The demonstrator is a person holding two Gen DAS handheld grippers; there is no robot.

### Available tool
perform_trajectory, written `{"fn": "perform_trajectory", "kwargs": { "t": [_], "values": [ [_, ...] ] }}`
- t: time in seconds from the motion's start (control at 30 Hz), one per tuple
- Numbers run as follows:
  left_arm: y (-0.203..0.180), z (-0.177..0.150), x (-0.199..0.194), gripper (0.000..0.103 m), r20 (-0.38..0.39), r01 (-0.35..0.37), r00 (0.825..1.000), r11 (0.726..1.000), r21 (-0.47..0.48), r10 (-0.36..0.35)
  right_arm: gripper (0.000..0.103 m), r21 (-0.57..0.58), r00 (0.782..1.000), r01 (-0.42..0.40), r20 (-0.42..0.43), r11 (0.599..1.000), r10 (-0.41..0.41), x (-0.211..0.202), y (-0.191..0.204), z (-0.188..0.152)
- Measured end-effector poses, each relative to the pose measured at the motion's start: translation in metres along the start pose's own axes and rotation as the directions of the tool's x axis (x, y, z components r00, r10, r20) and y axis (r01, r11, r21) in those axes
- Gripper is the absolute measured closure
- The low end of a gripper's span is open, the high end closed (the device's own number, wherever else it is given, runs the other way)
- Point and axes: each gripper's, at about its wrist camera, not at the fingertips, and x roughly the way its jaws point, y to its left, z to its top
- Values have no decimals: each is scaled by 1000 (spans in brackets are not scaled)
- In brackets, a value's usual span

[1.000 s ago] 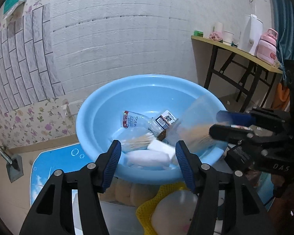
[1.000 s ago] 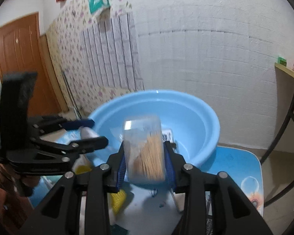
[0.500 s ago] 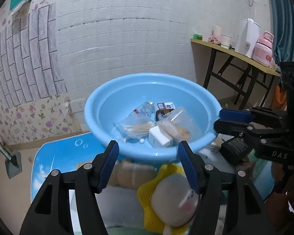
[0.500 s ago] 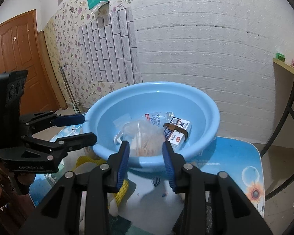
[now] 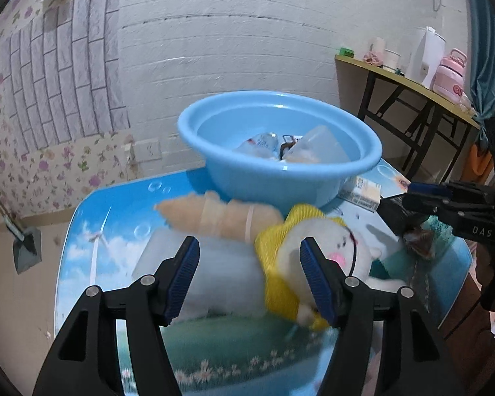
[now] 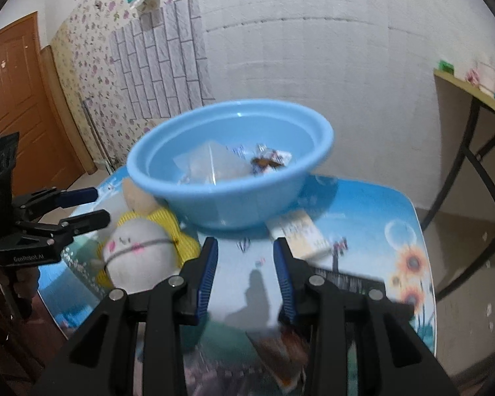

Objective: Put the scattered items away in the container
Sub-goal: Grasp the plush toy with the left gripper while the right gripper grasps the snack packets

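Two grippers of mine hang empty, left gripper [image 5: 249,277] half open beside the plush toy [image 5: 316,257], right gripper [image 6: 246,270] narrowly parted, and I could shove the soft toy against the blue basin [image 5: 280,178] by closing off-centre.

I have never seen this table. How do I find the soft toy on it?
Find the big light-blue plastic basin on the picture-printed table. In front of it lies a white round-faced plush toy in a yellow knitted wrap. Only it has a stitched face with pink cheeks; the beige roll beside it is plain.
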Motion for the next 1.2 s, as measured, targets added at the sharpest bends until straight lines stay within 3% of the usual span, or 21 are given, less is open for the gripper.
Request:
{"fn": "perform_trajectory", "kwargs": {
  "t": [0.1,0.43,0.7,0.77,0.9,1.2],
  "values": [
    [3,-9,-5,32,2,10,1000,1000,-17,-10,68,12,1000,18,-24,1000,-17,-3,-2,-13],
    [-5,-15,-11,32,-3,22,1000,1000,-7,-22,68,8,999,36,-25,999,-36,-8,-2,-20],
    [-28,-9,-2,31,-14,76,997,997,28,-75,66,31,998,66,-25,997,-65,-8,-9,-23],
    [-35,-6,-1,31,-12,90,996,995,48,-90,62,38,997,75,-23,996,-74,-8,-12,-24],
    [-49,-1,5,27,-20,103,995,991,81,-102,39,54,995,100,-17,993,-100,-10,-20,-26],
    [-64,-1,25,22,-74,100,993,991,93,-93,21,109,986,167,-36,980,-164,-9,-43,-33]
  ]
}}
